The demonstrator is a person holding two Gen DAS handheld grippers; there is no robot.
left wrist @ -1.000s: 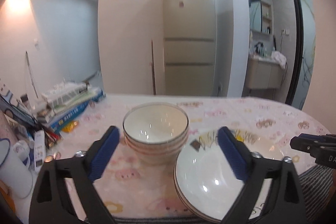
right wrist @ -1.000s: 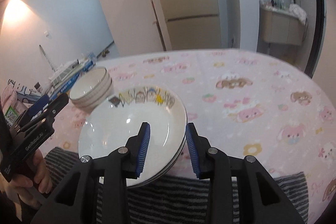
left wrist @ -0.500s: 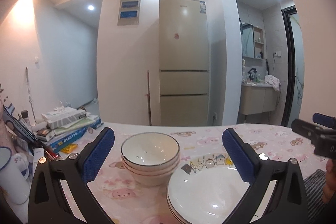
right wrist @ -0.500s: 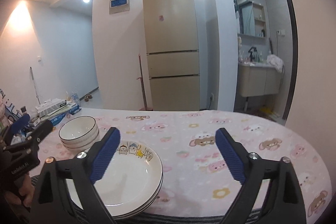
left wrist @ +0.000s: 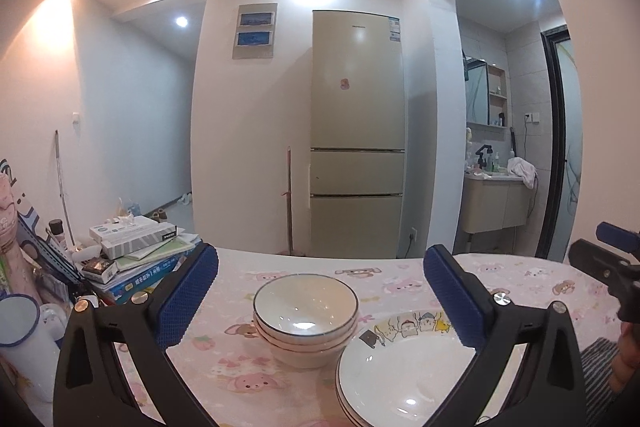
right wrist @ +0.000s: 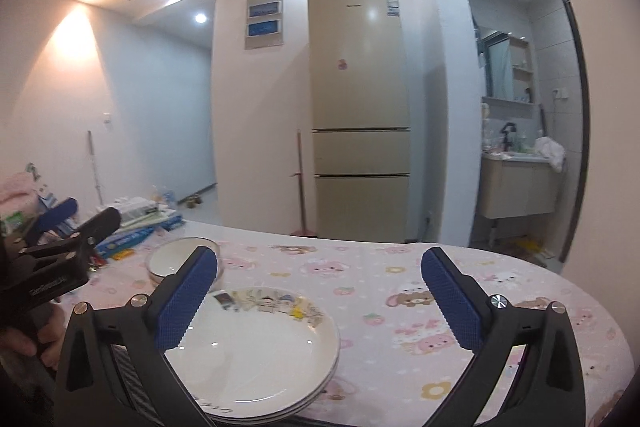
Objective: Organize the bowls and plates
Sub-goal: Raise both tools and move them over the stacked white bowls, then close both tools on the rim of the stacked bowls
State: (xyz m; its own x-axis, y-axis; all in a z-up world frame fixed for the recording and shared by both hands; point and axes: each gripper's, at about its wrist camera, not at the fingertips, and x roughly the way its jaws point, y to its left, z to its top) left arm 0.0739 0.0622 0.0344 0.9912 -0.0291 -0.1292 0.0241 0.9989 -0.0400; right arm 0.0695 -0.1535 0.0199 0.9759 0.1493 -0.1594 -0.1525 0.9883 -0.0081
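A stack of white bowls [left wrist: 306, 319] with dark rims stands on the pink cartoon tablecloth [left wrist: 240, 367]; it also shows in the right wrist view [right wrist: 170, 261]. A stack of white plates [left wrist: 404, 367] with a cartoon band lies right of the bowls, near the table's front edge, and shows in the right wrist view [right wrist: 256, 355]. My left gripper [left wrist: 320, 299] is open and empty, raised behind the bowls. My right gripper [right wrist: 320, 295] is open and empty above the plates' right side.
Books and boxes [left wrist: 136, 251] are piled at the table's left edge, with a white enamel mug [left wrist: 24, 347] nearer. A striped cloth [right wrist: 128, 367] lies under the plates' near side. A fridge [left wrist: 356, 167] stands behind the table.
The right gripper opened from nearly shut at the plate rim and drew back upward. Both grippers tilted up and away from the dishes; the dishes have not moved.
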